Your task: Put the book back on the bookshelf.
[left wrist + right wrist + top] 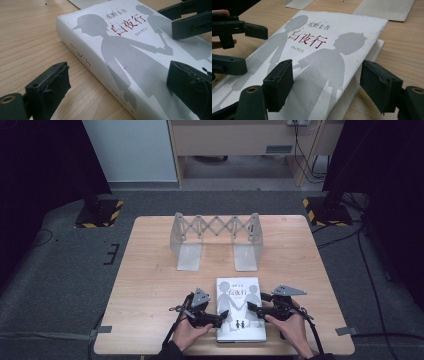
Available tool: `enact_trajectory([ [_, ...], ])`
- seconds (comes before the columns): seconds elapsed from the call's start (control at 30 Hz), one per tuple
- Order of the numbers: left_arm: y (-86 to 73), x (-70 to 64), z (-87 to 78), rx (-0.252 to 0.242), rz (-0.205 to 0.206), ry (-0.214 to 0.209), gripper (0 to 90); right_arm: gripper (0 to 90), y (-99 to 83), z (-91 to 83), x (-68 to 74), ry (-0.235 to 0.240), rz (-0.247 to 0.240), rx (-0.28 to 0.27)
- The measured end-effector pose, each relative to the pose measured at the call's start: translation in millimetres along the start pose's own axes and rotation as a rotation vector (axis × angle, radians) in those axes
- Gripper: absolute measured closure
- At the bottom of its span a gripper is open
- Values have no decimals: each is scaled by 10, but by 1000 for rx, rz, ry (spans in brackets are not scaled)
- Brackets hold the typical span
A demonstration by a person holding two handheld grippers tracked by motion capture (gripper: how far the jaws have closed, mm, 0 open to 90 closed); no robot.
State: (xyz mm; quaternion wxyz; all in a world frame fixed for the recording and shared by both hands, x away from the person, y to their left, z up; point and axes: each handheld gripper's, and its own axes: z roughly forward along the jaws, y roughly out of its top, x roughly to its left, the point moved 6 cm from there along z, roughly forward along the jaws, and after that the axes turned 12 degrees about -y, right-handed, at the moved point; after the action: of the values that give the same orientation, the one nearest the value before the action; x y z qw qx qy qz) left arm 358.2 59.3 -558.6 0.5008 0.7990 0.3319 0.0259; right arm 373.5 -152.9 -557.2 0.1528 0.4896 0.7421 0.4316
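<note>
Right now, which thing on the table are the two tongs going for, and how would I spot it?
Look at the wooden table, near the edge closest to the person. A thick white book lies flat there, between the open left tongs and open right tongs. Unlike the grey metal folding rack behind it, it shows two grey figures holding hands and red writing.

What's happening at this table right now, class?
A person holds a tool in each hand over a white book that lies flat at the near edge of a wooden table. The left tool is open, its jaws straddling the book's spine edge. The right tool is open too, its jaws straddling the opposite, page edge. Neither has closed on the book. Behind it stands an expandable metal book rack, with nothing in it.
</note>
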Motion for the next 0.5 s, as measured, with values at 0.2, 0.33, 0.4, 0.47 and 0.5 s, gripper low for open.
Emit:
enact_trajectory([
  [0.2, 4, 3, 30, -9, 9, -26, 37, 267, 1, 25, 1, 11, 4, -2],
  [0.33, 9, -11, 60, -12, -23, -57, 80, 265, 11, 29, 11, 7, 0, 0],
  [0.4, 13, -25, 45, -8, -14, -66, 120, 268, 21, 14, 18, 6, -6, 2],
  [0.47, 23, -39, 34, -11, -6, -65, 133, 278, 47, -11, 22, 3, -24, -10],
  [0.5, 27, -43, 28, -13, -6, -67, 133, 278, 47, -11, 22, 3, -24, -10],
])
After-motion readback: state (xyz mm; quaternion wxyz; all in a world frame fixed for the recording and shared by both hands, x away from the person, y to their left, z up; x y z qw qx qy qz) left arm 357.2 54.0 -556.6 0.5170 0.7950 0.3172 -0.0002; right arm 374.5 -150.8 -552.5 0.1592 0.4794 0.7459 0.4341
